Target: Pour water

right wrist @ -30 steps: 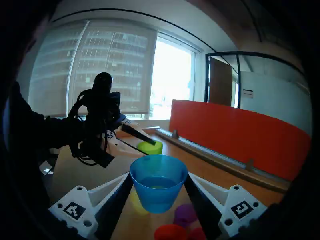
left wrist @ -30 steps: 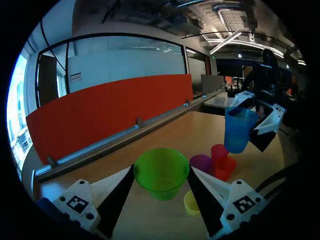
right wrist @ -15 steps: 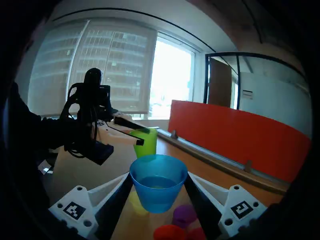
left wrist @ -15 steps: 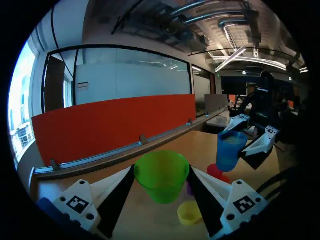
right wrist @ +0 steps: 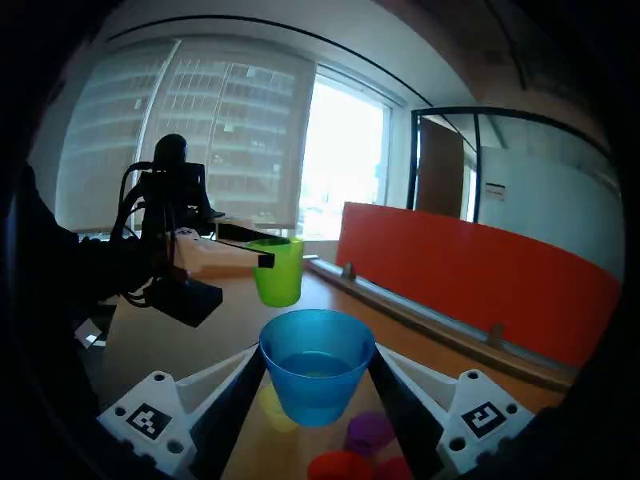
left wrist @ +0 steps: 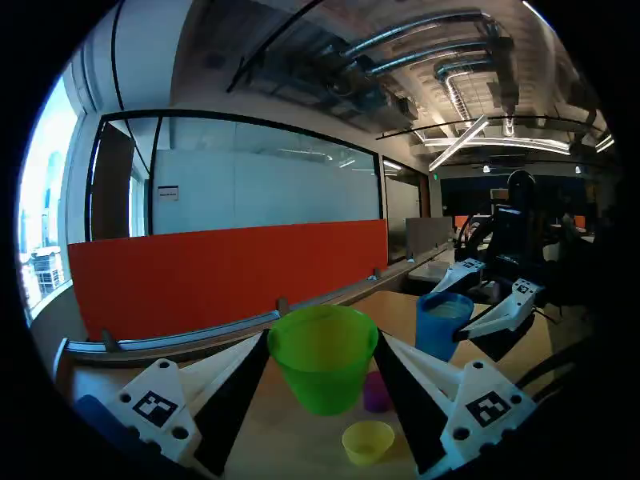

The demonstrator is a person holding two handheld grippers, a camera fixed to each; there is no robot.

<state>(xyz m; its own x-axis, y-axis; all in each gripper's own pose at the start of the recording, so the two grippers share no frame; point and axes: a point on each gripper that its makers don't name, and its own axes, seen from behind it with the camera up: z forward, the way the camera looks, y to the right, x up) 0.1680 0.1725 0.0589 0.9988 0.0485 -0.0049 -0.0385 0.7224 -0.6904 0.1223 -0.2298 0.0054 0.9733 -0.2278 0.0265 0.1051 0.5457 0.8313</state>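
Observation:
My left gripper [left wrist: 322, 364] is shut on an upright green cup [left wrist: 323, 355], held in the air above the wooden table [left wrist: 272, 432]. In the right gripper view that green cup [right wrist: 278, 272] hangs up and to the left, in the left gripper [right wrist: 256, 250]. My right gripper [right wrist: 317, 376] is shut on a blue cup [right wrist: 317, 374] with water in its bottom. From the left gripper view the blue cup [left wrist: 442, 323] is at the right, level with the green one, clamped by the right gripper [left wrist: 472, 308].
Small cups stand on the table below: a yellow one [left wrist: 368, 442] and a purple one [left wrist: 376, 392]; purple [right wrist: 370, 432] and red cups [right wrist: 340, 465] lie under the blue cup. An orange divider [left wrist: 232, 272] with a metal rail runs along the table's far edge.
My left gripper has lifted the green cup higher above the table. From the right gripper view the green cup has risen and come upright in side view. The blue cup stays held steady.

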